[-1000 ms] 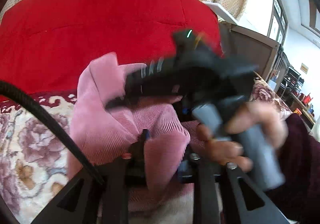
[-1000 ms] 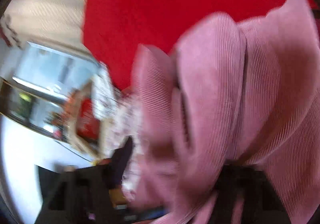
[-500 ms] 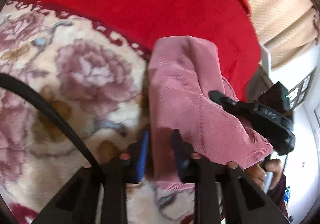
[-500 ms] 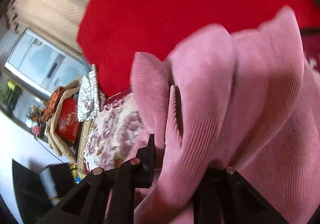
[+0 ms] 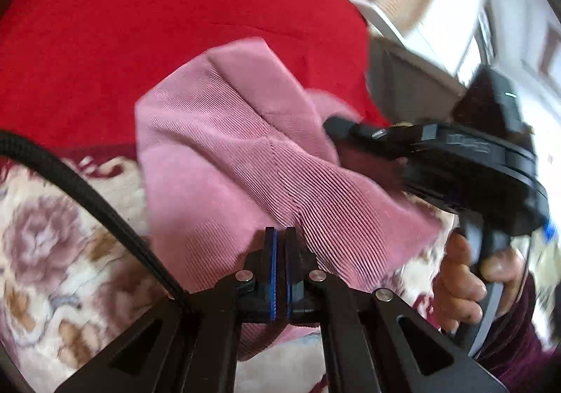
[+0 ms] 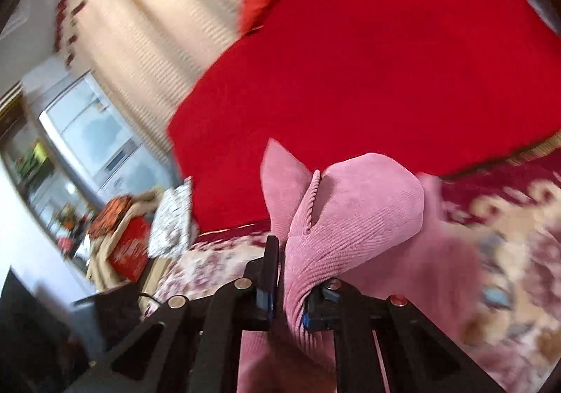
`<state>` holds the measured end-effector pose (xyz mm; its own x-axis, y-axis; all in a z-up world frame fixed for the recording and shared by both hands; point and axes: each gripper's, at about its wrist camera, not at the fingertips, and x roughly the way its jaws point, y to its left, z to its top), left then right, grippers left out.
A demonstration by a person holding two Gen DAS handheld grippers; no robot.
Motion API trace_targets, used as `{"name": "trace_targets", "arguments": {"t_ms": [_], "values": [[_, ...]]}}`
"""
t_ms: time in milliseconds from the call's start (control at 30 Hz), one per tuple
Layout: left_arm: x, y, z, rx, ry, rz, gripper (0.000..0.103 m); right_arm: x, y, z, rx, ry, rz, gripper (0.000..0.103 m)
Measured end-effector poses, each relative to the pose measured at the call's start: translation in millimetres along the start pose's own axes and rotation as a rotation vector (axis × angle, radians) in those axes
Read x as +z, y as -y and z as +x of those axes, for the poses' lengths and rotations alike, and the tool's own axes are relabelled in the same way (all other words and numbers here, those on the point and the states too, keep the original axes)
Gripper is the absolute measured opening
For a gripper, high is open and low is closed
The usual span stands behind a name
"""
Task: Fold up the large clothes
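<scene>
A pink corduroy garment (image 5: 245,154) lies bunched over a floral blanket (image 5: 45,252). My left gripper (image 5: 279,235) is shut, its blue pads pressed together at the garment's near edge; any cloth pinched between them is too thin to make out. My right gripper (image 6: 291,252) is shut on a thick fold of the same garment (image 6: 350,217), which bulges up between its fingers. In the left wrist view the right gripper (image 5: 336,126) reaches in from the right, held by a hand (image 5: 463,288), its tip against the garment.
A red bedspread (image 5: 140,25) covers the bed beyond the garment and shows too in the right view (image 6: 385,60). Cream curtains (image 6: 147,25) hang behind. A black cable (image 5: 87,189) crosses the left view. Cluttered furniture (image 6: 122,235) stands at the left.
The left gripper's pads, apart half a second ago, have closed together. Both grippers swung, and the garment's folds have shifted. The right gripper kept its hold on the fold.
</scene>
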<state>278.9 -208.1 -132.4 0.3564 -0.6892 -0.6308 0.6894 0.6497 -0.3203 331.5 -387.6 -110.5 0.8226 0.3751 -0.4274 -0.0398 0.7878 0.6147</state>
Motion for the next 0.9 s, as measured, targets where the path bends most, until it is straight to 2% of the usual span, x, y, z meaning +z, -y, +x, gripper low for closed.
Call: {"name": "trace_targets", "arguments": {"t_ms": [67,200,267,300,333,367,400,433,500,600,700,800,867,900], "values": [[-4,6,10,-0.004,-0.031,0.028,0.003,-12,43,-3,-0.043,-0.01,0.108,0.011],[-1,4,14,0.012,-0.072,0.045,0.003,-53,113,28,-0.133,-0.145,0.275,0.01],[5,-1,-1,0.0,-0.088,0.04,0.004,-66,126,34,-0.091,-0.143,0.326,0.011],[7,-2,-12,-0.002,-0.074,0.036,0.005,-66,121,34,-0.102,-0.129,0.301,0.01],[9,-7,-20,0.006,-0.051,0.033,0.012,-65,115,34,-0.12,-0.124,0.266,0.01],[10,-10,-30,0.046,-0.02,0.04,0.018,-64,112,35,-0.129,-0.125,0.252,0.01],[10,-10,-31,0.084,-0.01,0.051,0.029,-65,114,33,-0.13,-0.126,0.257,0.01],[11,-11,-28,0.122,-0.022,0.063,0.03,-65,116,33,-0.123,-0.125,0.267,0.01],[4,-15,-1,0.18,-0.13,0.103,0.031,-65,119,30,-0.115,-0.124,0.286,0.011],[-7,-7,9,0.258,-0.126,0.202,0.032,-61,119,16,-0.137,-0.136,0.297,0.015],[-4,-5,10,0.261,-0.139,0.199,0.032,-44,107,-8,-0.217,-0.121,0.241,0.016],[-7,-7,8,0.247,-0.123,0.194,0.032,-24,89,-30,-0.222,-0.043,0.179,0.019],[-10,-8,4,0.238,-0.117,0.188,0.032,-8,66,-30,-0.186,-0.028,0.124,0.042],[-11,-7,2,0.238,-0.116,0.197,0.032,-1,58,-26,-0.158,-0.026,0.095,0.05]]}}
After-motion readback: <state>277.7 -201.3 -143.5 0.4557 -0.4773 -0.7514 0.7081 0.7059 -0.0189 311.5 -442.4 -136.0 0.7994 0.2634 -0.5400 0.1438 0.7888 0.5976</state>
